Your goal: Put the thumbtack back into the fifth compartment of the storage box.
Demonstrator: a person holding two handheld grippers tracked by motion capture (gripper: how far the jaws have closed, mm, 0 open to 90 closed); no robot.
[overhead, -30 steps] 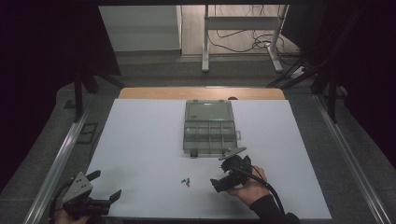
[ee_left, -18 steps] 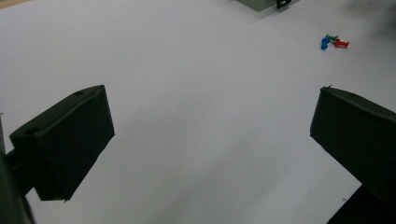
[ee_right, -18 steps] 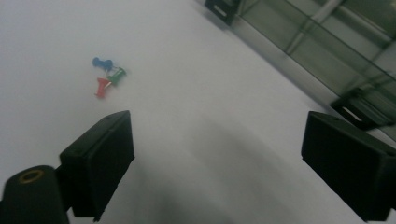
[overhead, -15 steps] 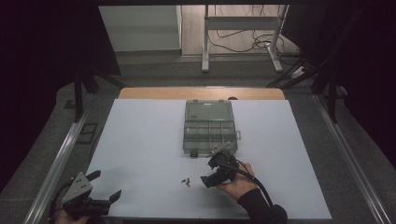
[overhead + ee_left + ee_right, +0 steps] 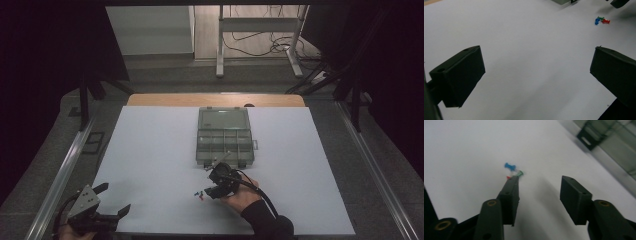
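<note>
Our right gripper point(image 5: 537, 195) hung just beside the three push pins point(image 5: 199, 193), jaws spread, nothing held. One jaw nearly touched them; a nudge could have scattered them. Left gripper point(image 5: 536, 75) idled wide and empty. Organizer box point(image 5: 224, 136) lay open nearby.

Table point(image 5: 150, 150) carries a white sheet over nearly its whole top; a strip of bare wood shows along the far edge. A clear compartment box point(image 5: 224, 136) lies open near the sheet's middle, lid flat toward the far side. Three pushpins point(image 5: 198, 194), blue, green and red, lie clustered just nearer than the box.
</note>
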